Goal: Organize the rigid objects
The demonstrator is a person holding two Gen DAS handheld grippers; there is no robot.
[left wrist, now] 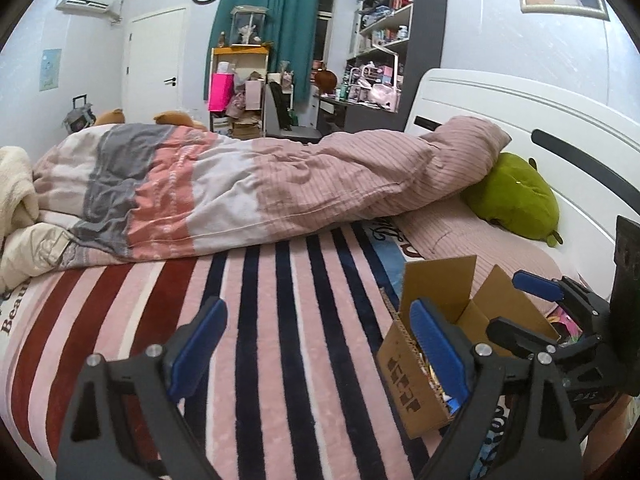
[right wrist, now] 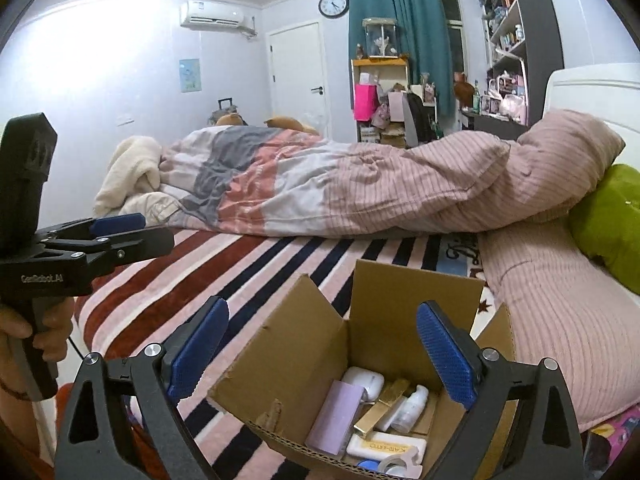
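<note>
An open cardboard box (right wrist: 384,320) stands on the striped bedspread (right wrist: 224,276). It holds a lilac case (right wrist: 334,420), a white earbud case (right wrist: 362,378), a gold tube (right wrist: 380,408), a small white bottle (right wrist: 410,404), a white bar (right wrist: 384,446) and a tape roll (right wrist: 394,465). My right gripper (right wrist: 324,354) is open and empty just above the box. My left gripper (left wrist: 320,350) is open and empty over the bedspread left of the box (left wrist: 416,380); it also shows in the right wrist view (right wrist: 132,228), where its jaws look nearly shut.
A rumpled quilt (left wrist: 240,184) lies across the bed behind the box. A pink pillow (right wrist: 552,304) and a green plush (left wrist: 516,196) lie by the white headboard (left wrist: 520,120). Shelves (left wrist: 384,40) and a cluttered desk stand beyond the bed.
</note>
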